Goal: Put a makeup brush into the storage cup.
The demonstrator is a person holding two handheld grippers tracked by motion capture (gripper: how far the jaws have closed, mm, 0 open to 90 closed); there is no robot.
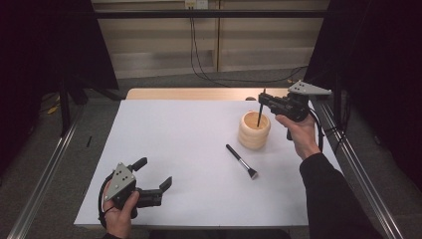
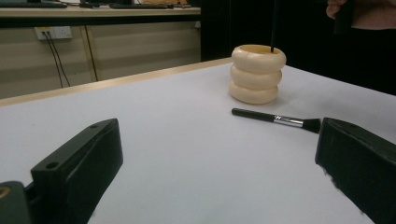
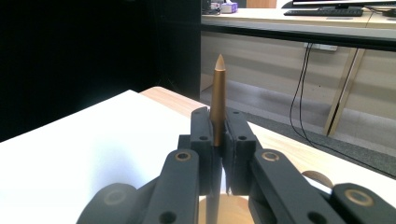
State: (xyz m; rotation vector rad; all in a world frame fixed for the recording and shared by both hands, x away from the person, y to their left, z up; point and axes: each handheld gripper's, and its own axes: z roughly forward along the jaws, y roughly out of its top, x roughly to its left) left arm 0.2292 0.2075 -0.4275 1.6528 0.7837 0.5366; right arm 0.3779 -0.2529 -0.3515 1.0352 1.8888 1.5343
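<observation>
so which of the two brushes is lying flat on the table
The black brush with the silver ferrule, lying free beside the cream holder. The other, bronze-tipped brush stands upright, clamped in the right gripper.

A white table point(image 1: 179, 149) carries a cream ringed holder point(image 1: 254, 131) and, just beside it, a black brush point(image 1: 241, 161).

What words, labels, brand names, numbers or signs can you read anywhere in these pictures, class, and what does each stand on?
No text can be read.
A small white mark sits on the handle of the black makeup brush with a silver ferrule lying on the white table, too small and blurred to read.
The cream ribbed ring-stacked holder carries no lettering.
The bronze pointed stick clamped in the right gripper shows no marking.
</observation>
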